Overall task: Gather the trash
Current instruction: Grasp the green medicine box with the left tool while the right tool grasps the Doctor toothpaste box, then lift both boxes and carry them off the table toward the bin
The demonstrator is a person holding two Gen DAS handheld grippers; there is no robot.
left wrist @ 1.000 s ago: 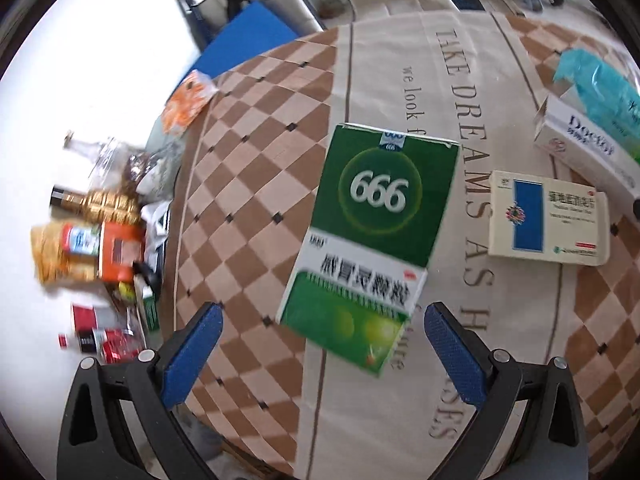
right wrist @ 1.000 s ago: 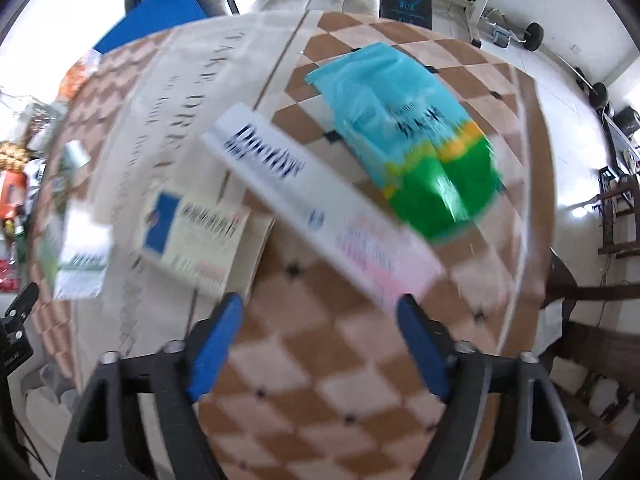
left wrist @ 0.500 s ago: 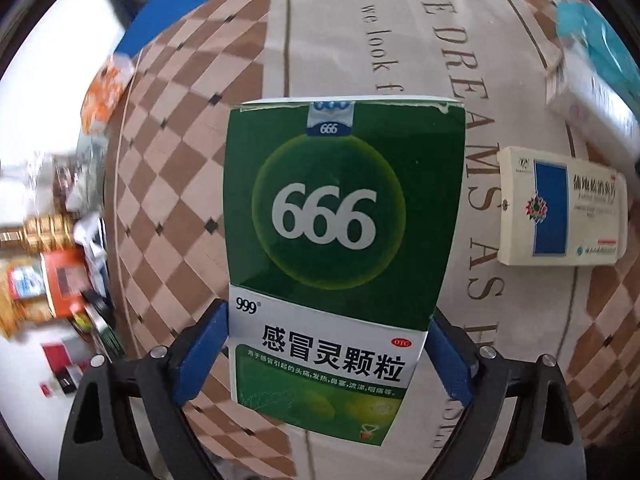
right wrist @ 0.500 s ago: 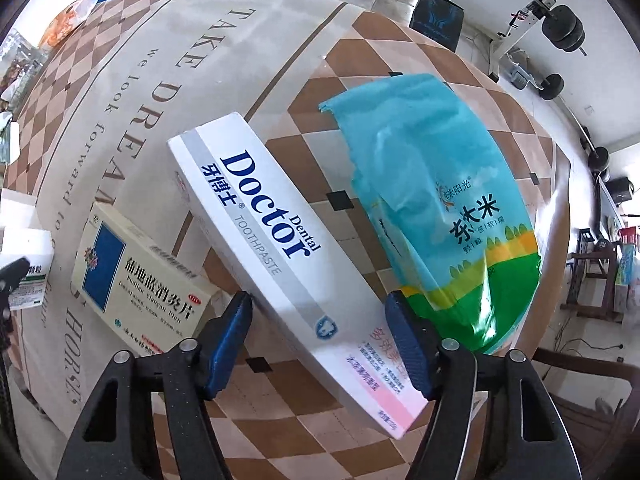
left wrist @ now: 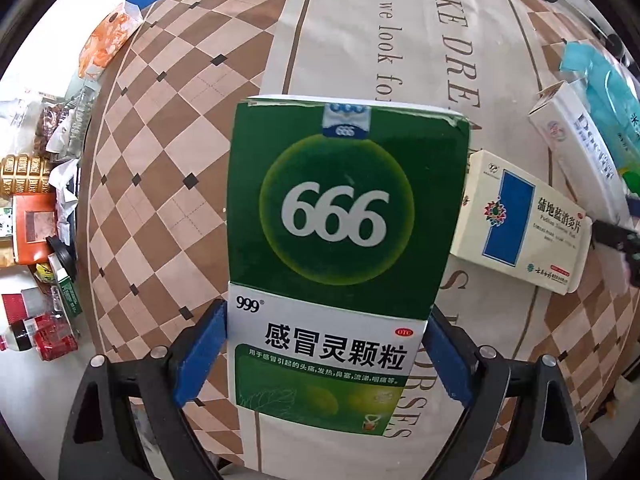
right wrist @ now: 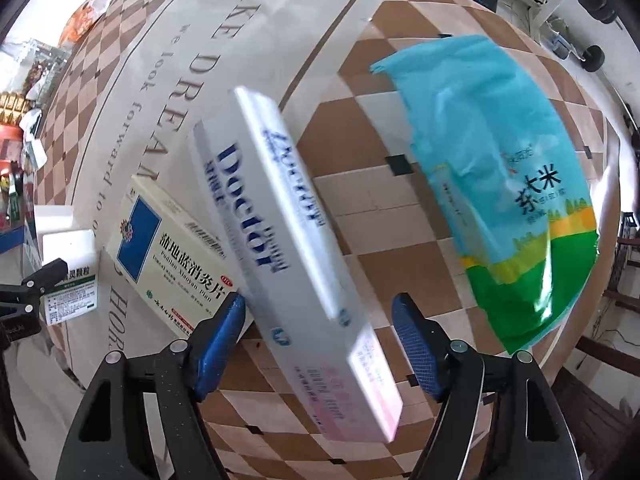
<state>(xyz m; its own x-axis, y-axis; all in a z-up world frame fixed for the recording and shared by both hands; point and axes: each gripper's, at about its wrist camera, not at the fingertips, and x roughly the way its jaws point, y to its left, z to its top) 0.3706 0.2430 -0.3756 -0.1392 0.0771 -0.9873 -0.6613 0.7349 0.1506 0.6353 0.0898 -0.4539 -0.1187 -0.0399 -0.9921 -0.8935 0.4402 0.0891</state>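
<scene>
Two blue-padded grippers point down over a table draped in a matte cloth [left wrist: 168,184] of brown and cream diamonds, its pale centre band printed with dark serif lettering. Between the fingers of the left gripper [left wrist: 326,354] lies a flat, glossy green medicine box [left wrist: 336,256], rectangular, with a white "666" inside a pale ring and a white band of Chinese characters below. Its long axis runs from twelve to six o'clock in the left wrist view; both pads sit hard against its lower side edges as the jaws close on it. At three o'clock from it rests a cream carton with a blue panel [left wrist: 520,228], just beside the green box. In the right wrist view, a long white toothpaste box [right wrist: 296,264], smooth card printed "Doctor" in dark blue, lies tilted from eleven to five o'clock, blurred, passing between the fingers of the right gripper [right wrist: 320,344]. Those jaws are opening; the right pad stands clear of the carton, the left close beside it. At two o'clock lies a crinkled plastic bag [right wrist: 492,176], turquoise above, yellow and green below.
</scene>
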